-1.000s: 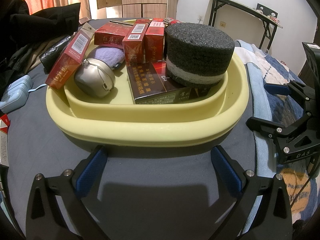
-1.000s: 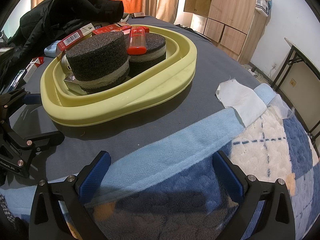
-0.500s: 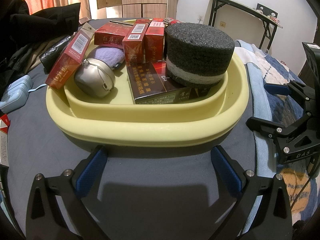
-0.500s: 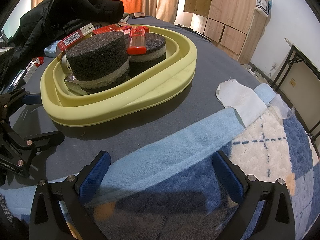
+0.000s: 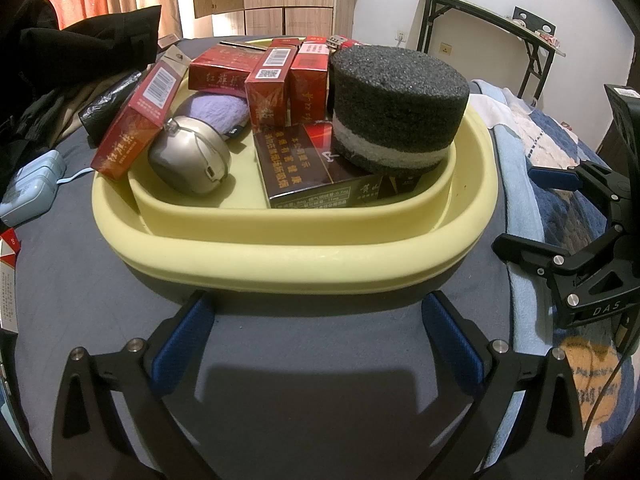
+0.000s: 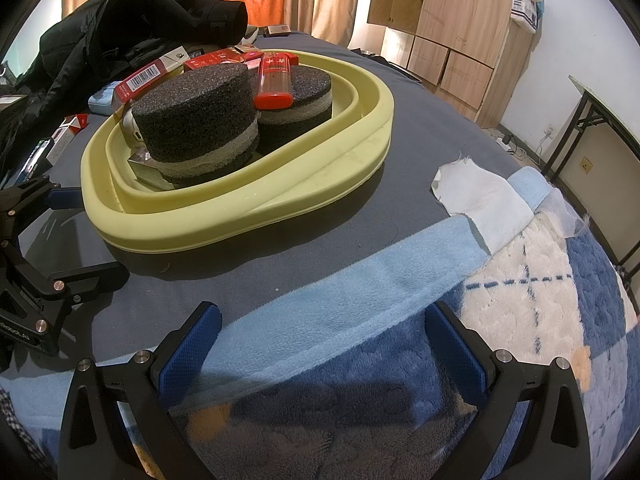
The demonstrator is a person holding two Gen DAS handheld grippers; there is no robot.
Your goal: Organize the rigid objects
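Note:
A pale yellow basin [image 5: 296,260] [image 6: 248,216] sits on the grey bedcover. It holds a dark foam cylinder [image 5: 396,108] [image 6: 196,116], a second foam cylinder [image 6: 304,96], several red boxes [image 5: 268,88], a brown box [image 5: 304,172], a silver round case [image 5: 188,160], a purple pad [image 5: 216,106] and a red-capped tube [image 6: 274,78]. My left gripper [image 5: 316,336] is open and empty just before the basin's near rim. My right gripper [image 6: 320,340] is open and empty over the blue blanket, to the basin's right.
A black coat [image 6: 132,28] lies behind the basin. A light blue device [image 5: 32,188] and loose red-and-white packs [image 5: 8,272] lie to its left. A white cloth [image 6: 480,196] and a patterned blanket [image 6: 520,280] lie to its right. Wooden cupboards and a folding table stand beyond.

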